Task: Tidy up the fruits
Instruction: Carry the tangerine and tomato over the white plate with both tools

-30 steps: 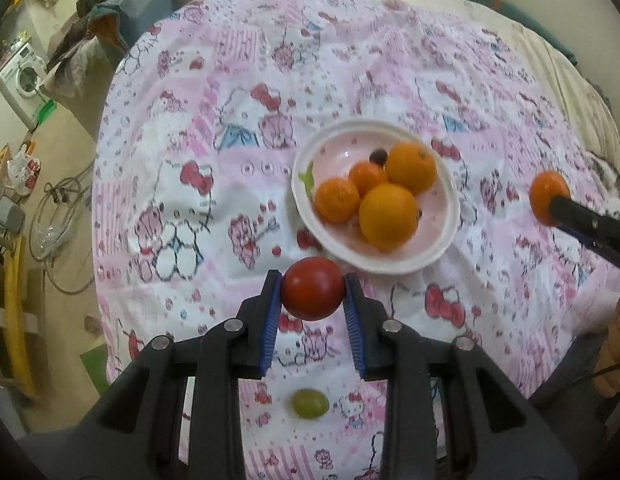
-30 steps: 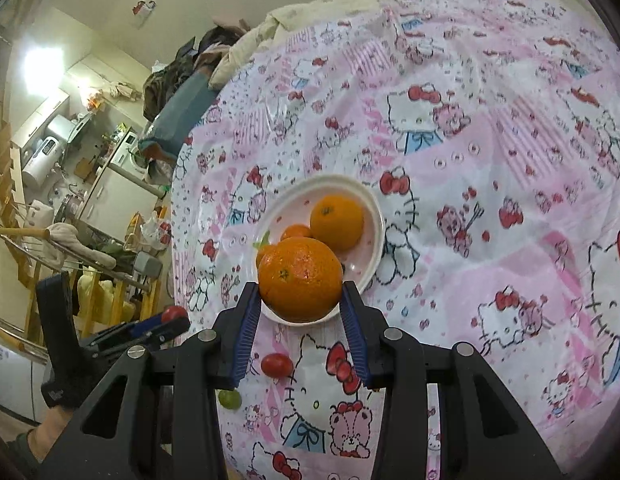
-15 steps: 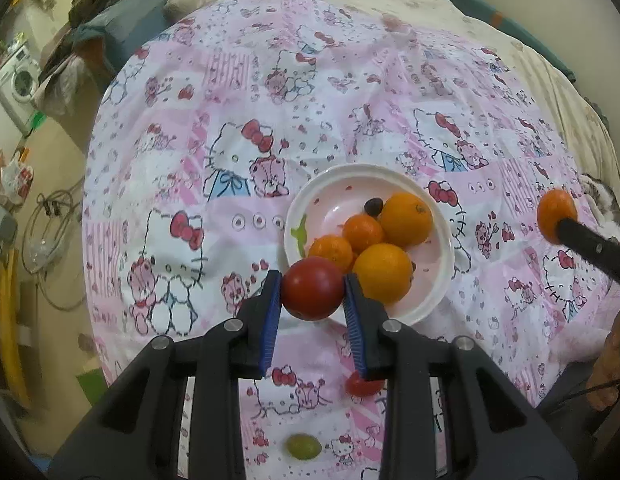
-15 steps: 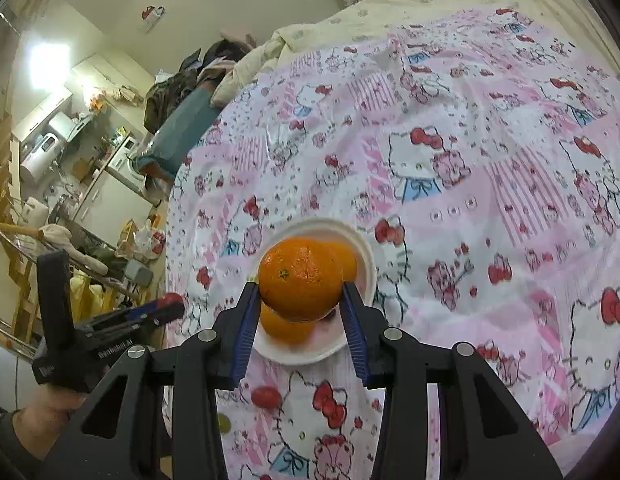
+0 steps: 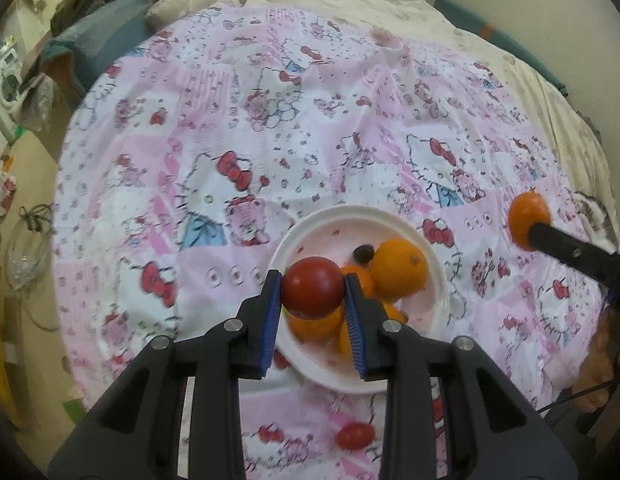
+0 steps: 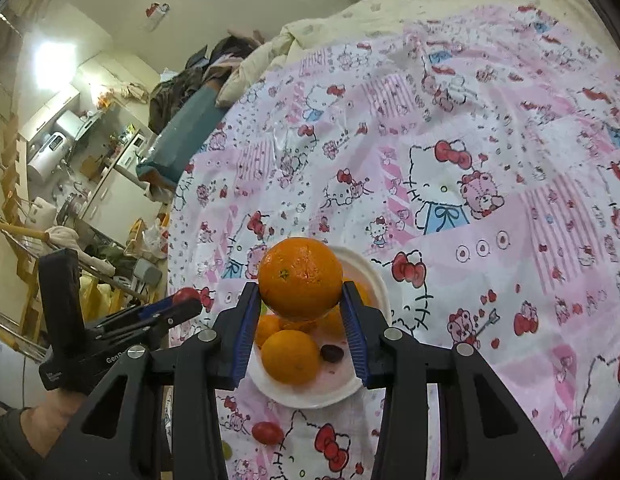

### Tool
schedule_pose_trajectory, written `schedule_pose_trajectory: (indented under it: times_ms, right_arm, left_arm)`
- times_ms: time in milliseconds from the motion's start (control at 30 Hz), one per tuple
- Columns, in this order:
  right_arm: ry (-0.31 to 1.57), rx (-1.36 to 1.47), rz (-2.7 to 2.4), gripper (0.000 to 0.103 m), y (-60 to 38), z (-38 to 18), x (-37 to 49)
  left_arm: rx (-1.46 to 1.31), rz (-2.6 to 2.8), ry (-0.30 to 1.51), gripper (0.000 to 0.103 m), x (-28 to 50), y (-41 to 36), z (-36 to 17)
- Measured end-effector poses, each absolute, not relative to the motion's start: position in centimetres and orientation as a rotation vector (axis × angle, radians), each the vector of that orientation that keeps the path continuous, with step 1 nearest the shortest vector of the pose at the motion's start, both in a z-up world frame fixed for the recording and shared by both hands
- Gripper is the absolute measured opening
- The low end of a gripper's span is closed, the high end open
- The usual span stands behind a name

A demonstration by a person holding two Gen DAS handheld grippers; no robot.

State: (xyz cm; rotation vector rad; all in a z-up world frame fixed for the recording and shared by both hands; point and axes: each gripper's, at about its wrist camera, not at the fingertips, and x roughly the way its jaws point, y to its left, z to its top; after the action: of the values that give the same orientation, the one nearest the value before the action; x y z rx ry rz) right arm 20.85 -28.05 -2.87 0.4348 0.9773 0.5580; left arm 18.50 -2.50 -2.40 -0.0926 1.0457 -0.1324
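A bed covered by a pink and white cartoon-cat patterned sheet (image 5: 237, 128) fills both wrist views. Going from left to right: the left gripper (image 5: 313, 292), a black two-finger claw with blue pads, is closed around a round, glossy red tomato (image 5: 313, 292) and holds it in the air over the near left part of a round white plate (image 5: 330, 220). On that plate lie several oranges, the biggest being a large round orange (image 5: 398, 268) on its right side, with a small dark fruit (image 5: 362, 253) beside it. On the sheet just in front of the plate lies a small oval red tomato (image 5: 354, 435); the right wrist view also shows a sliver of a pale green fruit (image 6: 226, 450) near it, mostly hidden. Further right, the right gripper (image 6: 301, 280) is clamped on a bright round orange (image 6: 301, 280), held above the far edge of the plate.

The task looks well advanced: most fruit is already plated. Left to do, by my reading, are setting down both carried fruits and collecting the two loose pieces from the sheet.
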Motion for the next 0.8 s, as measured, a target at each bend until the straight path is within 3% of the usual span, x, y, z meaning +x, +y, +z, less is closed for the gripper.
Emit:
schedule_pose_trajectory:
  times_ms: [333,800]
  right_arm:
    - [1.1,0.36,0.6,0.043,-24.0,-7.0,24.7]
    - [1.19,0.227,0.582,0.043,-19.6,-10.8,28.1]
  left_arm:
    - [-0.049,-0.204,1.11,0.027,22.5,-3.7,-7.6]
    - [-0.049,-0.217,1.182,0.027,23.8,-3.6,-10.4]
